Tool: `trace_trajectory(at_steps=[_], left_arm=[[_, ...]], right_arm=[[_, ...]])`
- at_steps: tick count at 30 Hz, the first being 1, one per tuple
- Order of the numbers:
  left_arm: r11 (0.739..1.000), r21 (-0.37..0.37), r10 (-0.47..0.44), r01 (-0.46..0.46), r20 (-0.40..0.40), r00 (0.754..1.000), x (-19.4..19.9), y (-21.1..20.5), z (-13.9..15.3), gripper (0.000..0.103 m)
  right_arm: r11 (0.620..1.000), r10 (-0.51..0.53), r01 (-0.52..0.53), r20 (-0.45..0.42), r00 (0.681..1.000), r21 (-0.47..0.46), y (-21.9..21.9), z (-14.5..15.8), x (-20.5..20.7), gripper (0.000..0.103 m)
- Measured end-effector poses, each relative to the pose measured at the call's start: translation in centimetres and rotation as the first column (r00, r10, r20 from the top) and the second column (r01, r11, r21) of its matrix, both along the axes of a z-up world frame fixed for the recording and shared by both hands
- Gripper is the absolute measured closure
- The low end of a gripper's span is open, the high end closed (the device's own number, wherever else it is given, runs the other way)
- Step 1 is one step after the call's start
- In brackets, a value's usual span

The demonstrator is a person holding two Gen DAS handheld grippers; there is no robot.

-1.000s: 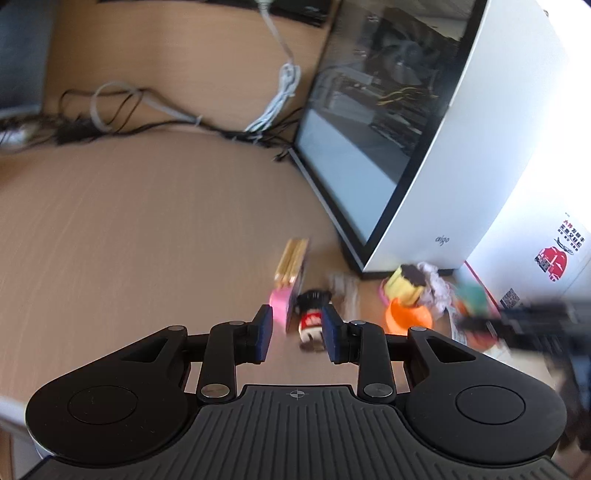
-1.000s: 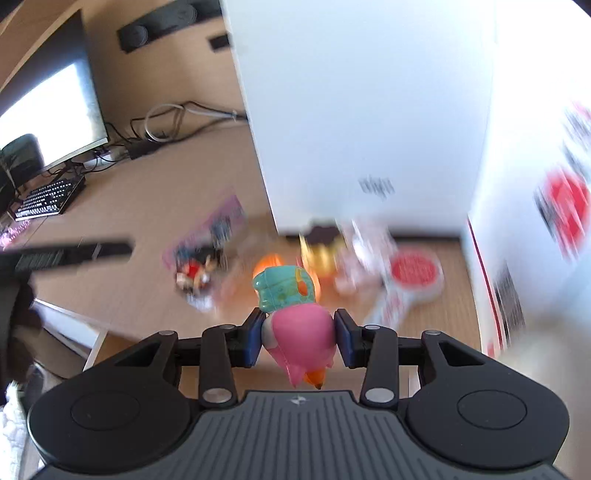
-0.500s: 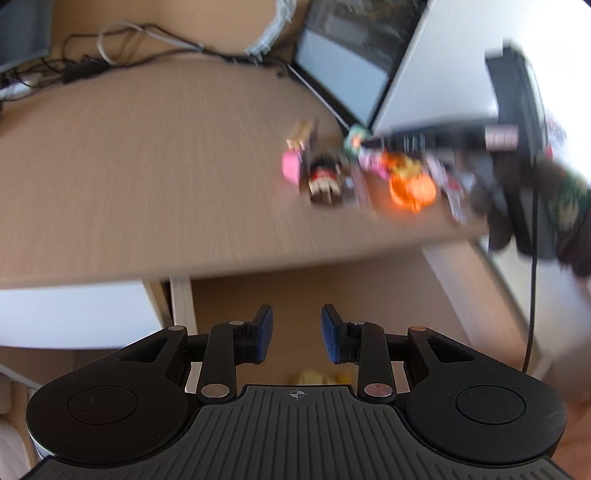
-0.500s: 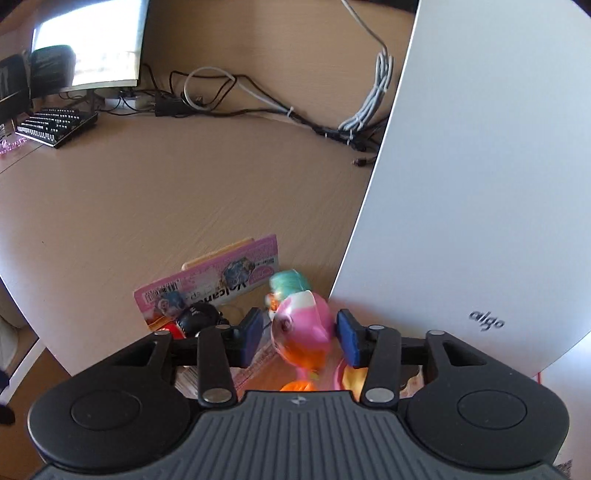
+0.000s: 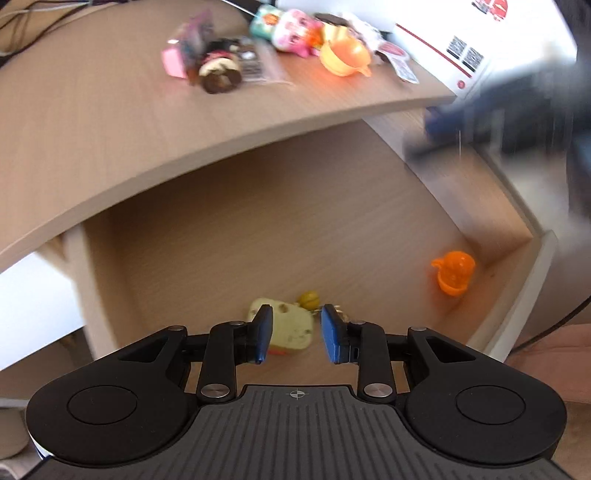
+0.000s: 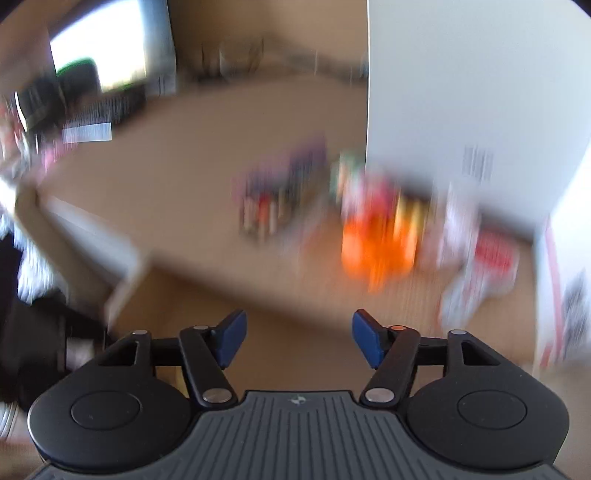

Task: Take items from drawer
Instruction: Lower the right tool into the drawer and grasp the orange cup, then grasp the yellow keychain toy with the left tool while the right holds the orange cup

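Observation:
My left gripper (image 5: pixel 296 338) hangs open over the pulled-out wooden drawer (image 5: pixel 280 221), its fingers either side of a pale yellow toast-shaped toy (image 5: pixel 290 326) with a small yellow ball charm (image 5: pixel 309 300) lying on the drawer floor. An orange toy cup (image 5: pixel 453 272) lies in the drawer's right corner. On the desk above sit a pink and teal toy (image 5: pixel 291 27), an orange bowl toy (image 5: pixel 345 55) and a dark doll (image 5: pixel 219 70). My right gripper (image 6: pixel 298 341) is open and empty, back from the blurred toy pile (image 6: pixel 376 236) on the desk.
The desk edge (image 5: pixel 221 147) overhangs the back of the drawer. A white computer case (image 6: pixel 461 92) stands behind the toys. A white box with red print (image 5: pixel 461 48) is at the desk's right. The other gripper shows as a dark blur (image 5: pixel 517 110). A monitor (image 6: pixel 99 62) stands far left.
My left gripper dropped from desk level down into the drawer, over the toast toy. My right gripper let go of the pink and teal toy on the desk, opened wide and pulled back.

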State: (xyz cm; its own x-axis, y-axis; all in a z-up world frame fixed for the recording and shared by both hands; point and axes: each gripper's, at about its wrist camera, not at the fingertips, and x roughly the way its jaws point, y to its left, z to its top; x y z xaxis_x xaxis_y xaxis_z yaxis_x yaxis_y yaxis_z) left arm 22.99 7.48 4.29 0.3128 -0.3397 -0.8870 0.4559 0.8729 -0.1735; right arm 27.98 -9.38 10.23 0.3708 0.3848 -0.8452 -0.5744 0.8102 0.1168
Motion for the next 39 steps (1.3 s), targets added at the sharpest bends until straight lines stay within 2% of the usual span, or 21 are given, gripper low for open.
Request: trace_trajectory(at_steps=[2,6,10,13,17,18,19,21,23,26,34,39], left_arm=[[1.0,0.011,-0.003,0.003,0.012,1.0,0.0,-0.7,0.0,0.071],[1.0,0.019,0.0,-0.001,0.04,0.999,-0.5,-1.1,0.5,0.071],[1.0,0.014,0.003,-0.003,0.051,0.999,-1.0,-0.9,0.9,0.071],[1.0,0.012,0.015,-0.016,0.049,0.999,-0.9,-0.7,1.1,0.071],[0.999,0.014,0.04,-0.041,0.039,0.998,-0.9,-0.2,0.9,0.071],[0.999,0.015,0.048,-0.048,0.032,0.998,-1.0,0.1,0.8,0.071],[0.998,0.016,0.057,-0.058,0.024,0.998,-1.1,0.5,0.8,0.071],[0.997,0.019,0.077,-0.077,0.007,0.997,-1.1,0.9,0.5,0.071],[0.995,0.023,0.095,-0.095,-0.015,0.995,-1.0,1.3,0.1,0.071],[0.993,0.028,0.116,-0.114,-0.047,0.992,-0.9,1.7,-0.5,0.071],[0.992,0.032,0.129,-0.126,-0.136,0.982,-0.4,1.6,-2.1,0.072],[0.979,0.079,0.198,-0.185,-0.215,0.956,0.4,1.8,-3.6,0.072]], right_arm=[[0.996,-0.001,-0.01,-0.111,0.994,-0.094,-0.3,-3.2,-1.2,0.038],[0.972,-0.045,-0.007,-0.219,0.975,-0.233,-0.8,-8.2,-2.9,0.038],[0.962,-0.125,0.034,-0.328,0.936,-0.272,-2.0,-11.0,-2.8,0.038],[0.952,-0.183,0.07,-0.37,0.911,-0.299,-3.0,-12.5,-2.4,0.038],[0.941,-0.215,0.067,-0.434,0.875,-0.331,-3.5,-14.6,-2.0,0.038],[0.942,-0.216,0.063,-0.452,0.865,-0.331,-3.4,-15.0,-1.9,0.035],[0.942,-0.21,0.056,-0.453,0.866,-0.33,-3.2,-15.1,-1.9,0.034],[0.942,-0.198,0.043,-0.45,0.871,-0.332,-2.8,-15.0,-2.0,0.039],[0.946,-0.186,0.037,-0.445,0.876,-0.323,-2.7,-14.8,-2.1,0.054],[0.957,-0.176,0.046,-0.45,0.876,-0.286,-2.8,-14.6,-2.5,0.054],[0.968,-0.103,0.025,-0.307,0.946,-0.248,-1.1,-11.7,-4.6,0.055],[0.981,-0.095,0.051,-0.238,0.967,-0.186,-0.6,-9.6,-5.3,0.055]])
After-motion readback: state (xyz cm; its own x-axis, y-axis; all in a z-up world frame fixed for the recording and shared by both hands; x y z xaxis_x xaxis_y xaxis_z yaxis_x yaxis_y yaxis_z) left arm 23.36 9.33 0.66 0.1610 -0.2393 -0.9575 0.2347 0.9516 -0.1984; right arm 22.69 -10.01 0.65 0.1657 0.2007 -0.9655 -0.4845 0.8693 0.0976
